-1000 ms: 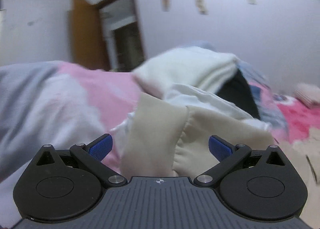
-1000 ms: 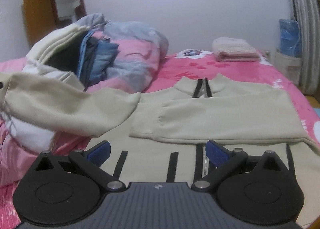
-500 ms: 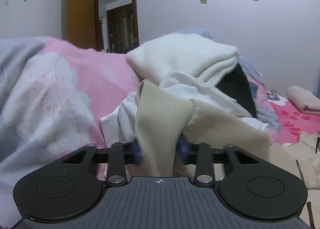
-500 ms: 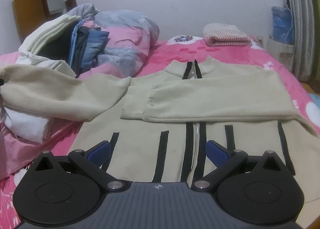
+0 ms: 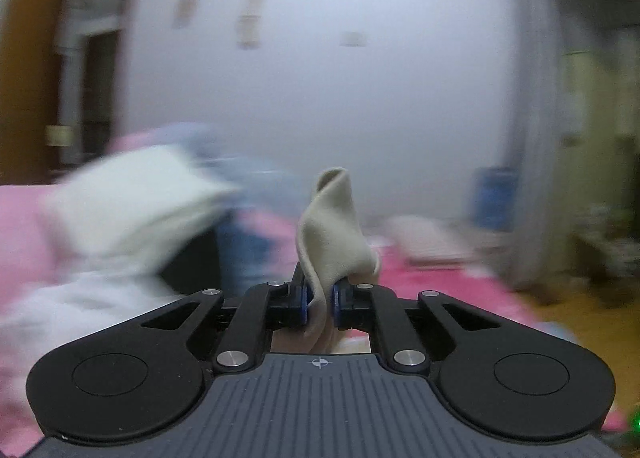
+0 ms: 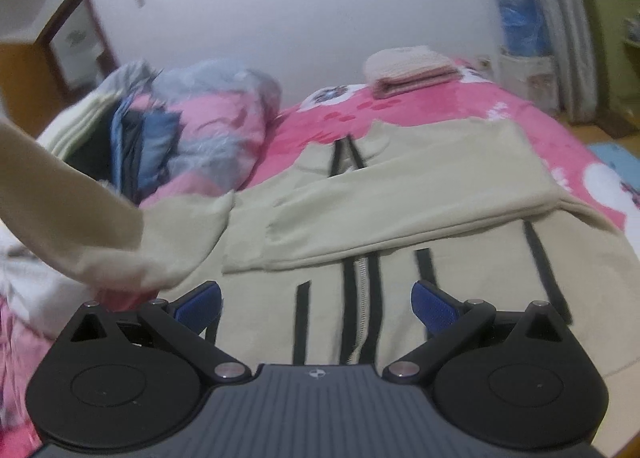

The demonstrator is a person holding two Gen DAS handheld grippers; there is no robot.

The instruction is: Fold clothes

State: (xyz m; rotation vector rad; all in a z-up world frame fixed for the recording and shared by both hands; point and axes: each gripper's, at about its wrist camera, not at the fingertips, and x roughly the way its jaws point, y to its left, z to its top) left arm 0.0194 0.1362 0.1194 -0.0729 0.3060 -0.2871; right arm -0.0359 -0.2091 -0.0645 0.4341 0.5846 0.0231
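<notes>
The left gripper (image 5: pixel 319 305) pinches the lifted sleeve cuff (image 5: pixel 334 234) of the beige black-striped zip jacket (image 6: pixel 420 218) on the pink bed (image 6: pixel 440 98), its background blurred, while the right gripper (image 6: pixel 316 304) hovers unclenched above the hem

A bed (image 6: pixel 460 98) with a pink flowered sheet carries everything. A beige jacket (image 6: pixel 400 226) with black stripes lies flat on it, front up, one sleeve folded across the chest; the other sleeve (image 6: pixel 80 218) rises off the bed at the left. Beside the jacket on the left a heap of clothes (image 6: pixel 136 138) leans against a rolled pink and grey quilt (image 6: pixel 224 106). At the far end, well apart from the jacket, rests a folded pink towel (image 6: pixel 408 66).
</notes>
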